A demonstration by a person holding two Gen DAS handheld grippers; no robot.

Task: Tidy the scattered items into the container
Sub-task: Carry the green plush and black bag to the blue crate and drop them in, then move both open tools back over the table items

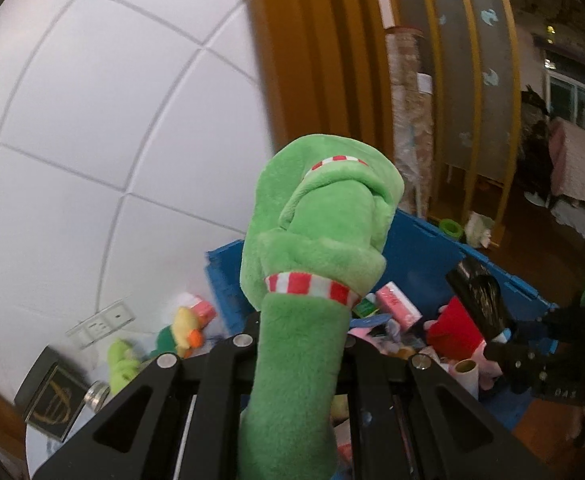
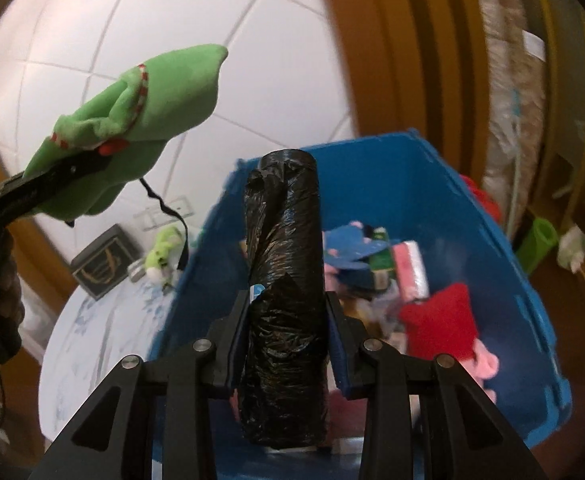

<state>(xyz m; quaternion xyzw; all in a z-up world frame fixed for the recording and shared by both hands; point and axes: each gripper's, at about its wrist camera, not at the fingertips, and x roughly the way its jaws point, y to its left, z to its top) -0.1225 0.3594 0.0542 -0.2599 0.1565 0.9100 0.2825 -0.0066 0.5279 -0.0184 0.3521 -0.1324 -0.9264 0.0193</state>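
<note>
Glossy white tiled wall (image 1: 92,120), fuzzy green plush (image 1: 312,260), crinkled black roll (image 2: 284,300)

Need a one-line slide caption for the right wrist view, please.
Right gripper holds a black bag roll above the blue bin; left gripper's green plush toy alongside.

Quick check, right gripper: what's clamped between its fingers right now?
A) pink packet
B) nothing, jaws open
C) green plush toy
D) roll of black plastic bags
D: in the right wrist view the right gripper is closed on the roll of black plastic bags, held over the blue bin; the green plush toy is in the left gripper.
</note>
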